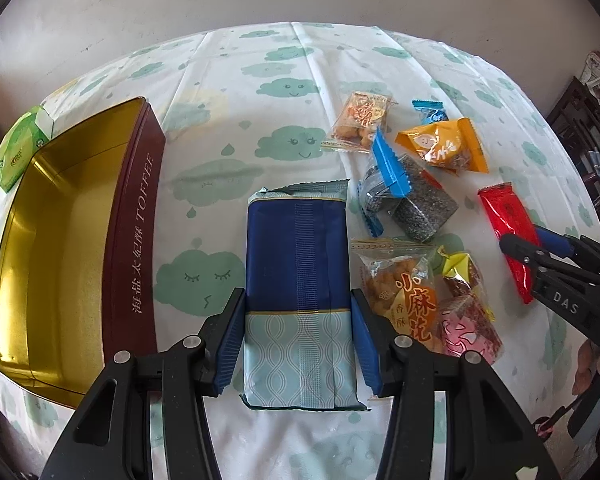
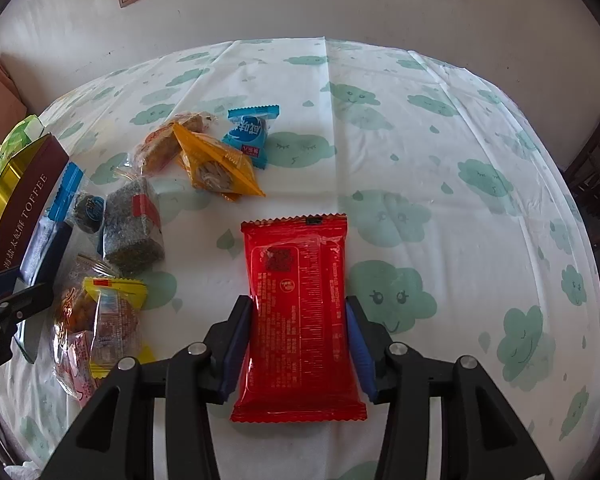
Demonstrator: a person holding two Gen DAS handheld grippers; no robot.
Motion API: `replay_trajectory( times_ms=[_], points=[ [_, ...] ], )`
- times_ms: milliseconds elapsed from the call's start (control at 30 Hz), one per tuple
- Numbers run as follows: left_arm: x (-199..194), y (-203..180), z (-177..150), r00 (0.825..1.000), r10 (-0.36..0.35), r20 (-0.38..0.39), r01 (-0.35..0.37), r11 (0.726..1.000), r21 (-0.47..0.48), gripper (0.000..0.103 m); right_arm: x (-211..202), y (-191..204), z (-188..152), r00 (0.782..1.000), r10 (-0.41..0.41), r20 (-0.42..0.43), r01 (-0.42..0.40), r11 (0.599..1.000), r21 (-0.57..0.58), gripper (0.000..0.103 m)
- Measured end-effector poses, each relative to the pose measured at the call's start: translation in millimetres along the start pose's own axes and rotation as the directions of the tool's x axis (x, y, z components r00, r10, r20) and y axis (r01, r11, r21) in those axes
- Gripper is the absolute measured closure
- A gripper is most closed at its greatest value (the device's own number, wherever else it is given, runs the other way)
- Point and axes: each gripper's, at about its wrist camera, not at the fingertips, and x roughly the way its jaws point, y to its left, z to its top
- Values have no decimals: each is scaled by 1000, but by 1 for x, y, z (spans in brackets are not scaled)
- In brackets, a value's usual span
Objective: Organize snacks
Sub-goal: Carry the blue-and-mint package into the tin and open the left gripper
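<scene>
A: Left wrist view first. We have the left gripper [image 1: 298, 304] at bottom centre, blue pads on either side of the navy-and-pale-blue snack pack [image 1: 298, 284], pressed against its long edges. Clamped on it.

B: Where's the tin?

A: The open toffee tin [image 1: 138, 240] sits at the left of the frame, gold inside, maroon wall facing the pack. The two are apart, with tablecloth [image 1: 260, 80] between them. A green carton [image 1: 18, 152] is at the tin's far corner, upper left.

B: And the loose snacks?

A: Clustered right of centre: orange wrapper [image 1: 444, 146], dark sesame bar [image 1: 424, 208], fried-twist bag [image 1: 400, 296]. The right gripper [image 1: 520, 256] enters from the right edge, on the red pack [image 1: 506, 220].

B: Right wrist view?

A: The right gripper [image 2: 298, 332] is at bottom centre, pads against both long sides of the red pack [image 2: 300, 304], printed back facing up. Gripping it. The pack lies on the tablecloth [image 2: 420, 120].

B: The rest of it?

A: The snack pile is at left: blue candy [image 2: 250, 132], orange wrapper [image 2: 216, 168], sesame bar [image 2: 134, 224], yellow-ended bag [image 2: 108, 320]. The tin [image 2: 24, 208] is at the left edge, and the navy pack [image 2: 46, 248] sits just beside it, with the left gripper's tip on it.
</scene>
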Motion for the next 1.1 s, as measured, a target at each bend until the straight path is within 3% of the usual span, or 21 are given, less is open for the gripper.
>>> replay_trajectory(
  times_ms=[233, 500, 800, 1100],
  points=[
    [-29, 7, 5, 998, -4, 66, 3, 1000, 9, 57, 1, 1, 1, 1000, -7, -8, 7, 1000, -8, 55],
    [-61, 59, 19, 987, 89, 136, -85, 996, -35, 57, 1, 1, 2, 1000, -8, -18, 8, 1000, -6, 55],
    [-43, 149, 9, 977, 209, 37, -203, 972, -113, 57, 2, 2, 4, 999, -14, -35, 14, 1000, -2, 55],
    [-21, 183, -2, 971, 237, -31, -239, 966, -103, 57, 4, 4, 7, 998, -26, -56, 26, 1000, 10, 55]
  ],
)
